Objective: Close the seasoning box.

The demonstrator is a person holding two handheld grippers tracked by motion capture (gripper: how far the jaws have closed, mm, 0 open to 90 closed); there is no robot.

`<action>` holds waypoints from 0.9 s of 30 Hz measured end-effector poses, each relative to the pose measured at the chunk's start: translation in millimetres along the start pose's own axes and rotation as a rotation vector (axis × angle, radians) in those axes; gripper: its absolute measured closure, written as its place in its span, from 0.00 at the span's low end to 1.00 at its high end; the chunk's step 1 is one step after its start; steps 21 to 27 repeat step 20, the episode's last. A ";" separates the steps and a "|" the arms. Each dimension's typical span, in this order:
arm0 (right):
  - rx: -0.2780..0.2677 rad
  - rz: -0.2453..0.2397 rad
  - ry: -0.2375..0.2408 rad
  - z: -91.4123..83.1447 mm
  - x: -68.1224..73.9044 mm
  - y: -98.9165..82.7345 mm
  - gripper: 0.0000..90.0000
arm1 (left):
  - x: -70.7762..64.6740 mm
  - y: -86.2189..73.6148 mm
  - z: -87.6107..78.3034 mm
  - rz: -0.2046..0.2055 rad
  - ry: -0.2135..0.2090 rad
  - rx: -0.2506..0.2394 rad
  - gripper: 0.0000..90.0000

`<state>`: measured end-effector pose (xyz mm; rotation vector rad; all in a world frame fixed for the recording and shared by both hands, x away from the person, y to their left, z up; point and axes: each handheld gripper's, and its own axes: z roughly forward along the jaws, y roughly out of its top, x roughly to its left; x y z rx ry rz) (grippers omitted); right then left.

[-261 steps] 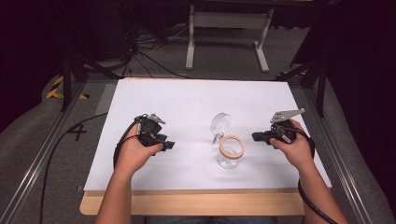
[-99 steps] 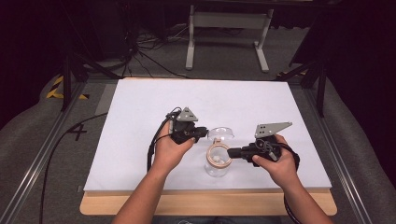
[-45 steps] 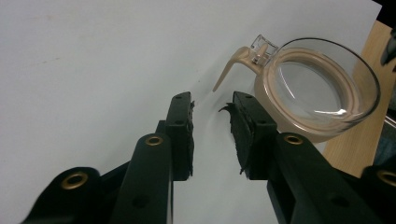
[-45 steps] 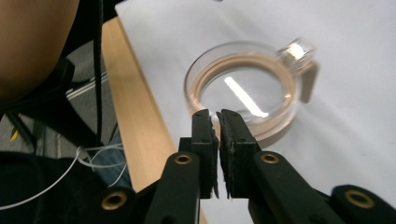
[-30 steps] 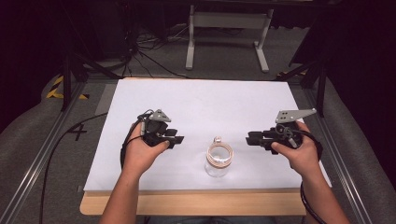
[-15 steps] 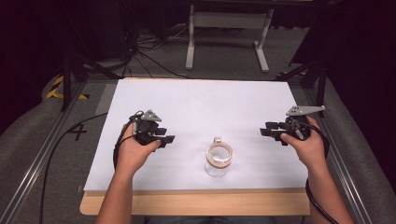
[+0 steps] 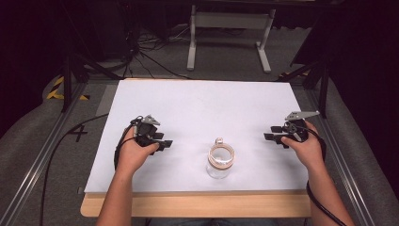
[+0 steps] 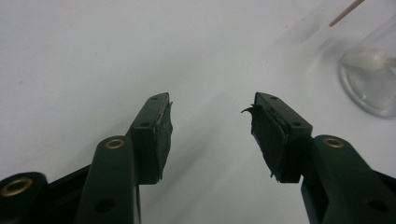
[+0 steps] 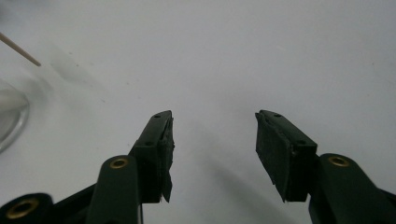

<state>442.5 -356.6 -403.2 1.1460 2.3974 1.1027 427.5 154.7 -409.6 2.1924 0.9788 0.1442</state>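
The left gripper [image 7: 165, 144] has just been spreading its black fingers [image 8: 156, 135], with nothing but bare white surface [image 7: 197, 103] between them. The right gripper [image 7: 269, 137] has been parting its fingers [image 9: 279, 149] too, equally empty. Nothing stands between either gripper and the small clear glass jar [image 7: 220, 162], which sits upright on the surface between them, well apart from both, nearer the front edge. A pale wooden ring circles its mouth, with a small white piece at the rim.

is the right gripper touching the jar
Apart. The high view shows bare white table between the right gripper and the jar; the right gripper view shows its jaws open with nothing between them.
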 end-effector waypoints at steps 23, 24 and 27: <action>0.046 -0.038 0.005 20.7 0.3 -11.0 0.49 | 4.8 -6.3 17.0 0.012 -0.003 0.050 0.48; 0.046 -0.038 0.005 20.7 0.3 -11.0 0.49 | 4.8 -6.3 17.0 0.012 -0.003 0.050 0.48; 0.046 -0.038 0.005 20.7 0.3 -11.0 0.49 | 4.8 -6.3 17.0 0.012 -0.003 0.050 0.48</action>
